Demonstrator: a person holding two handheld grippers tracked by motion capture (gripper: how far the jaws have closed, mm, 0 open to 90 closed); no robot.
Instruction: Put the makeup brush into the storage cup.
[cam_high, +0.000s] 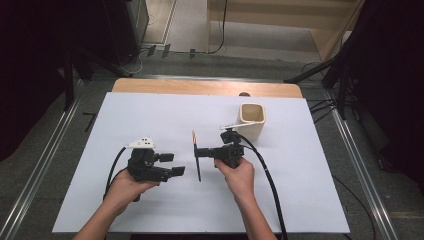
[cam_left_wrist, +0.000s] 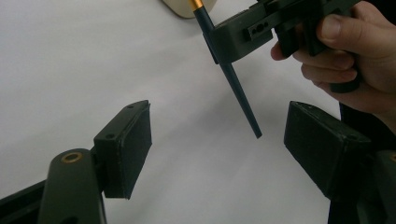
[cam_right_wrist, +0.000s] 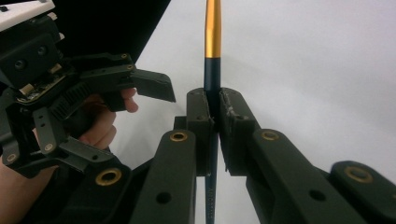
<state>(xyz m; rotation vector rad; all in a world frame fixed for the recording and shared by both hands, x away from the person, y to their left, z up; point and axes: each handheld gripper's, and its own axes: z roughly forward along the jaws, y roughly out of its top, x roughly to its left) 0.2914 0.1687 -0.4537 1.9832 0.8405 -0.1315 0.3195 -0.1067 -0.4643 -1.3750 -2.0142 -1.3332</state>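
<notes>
A thin dark-blue brush (cam_high: 197, 159) with a gold band lies crosswise in my right gripper (cam_high: 200, 151), which is shut on its handle mid-table. In the right gripper view the pads (cam_right_wrist: 233, 121) pinch the blue handle, and the brush (cam_right_wrist: 213, 37) runs up past them to the gold band. My left gripper (cam_high: 174, 164) is held just left of the brush, jaws wide apart with nothing in them. The left gripper view has the left gripper (cam_left_wrist: 224, 140) open toward the brush's (cam_left_wrist: 238, 93) pointed end, which hangs over the table apart from both pads.
A cream square cup (cam_high: 251, 120) stands upright behind the right gripper, its base (cam_left_wrist: 184, 7) at the top of the left gripper view. The white sheet (cam_high: 150, 115) covers the table; a wooden edge (cam_high: 200, 87) runs along the back. Cables trail toward the near edge.
</notes>
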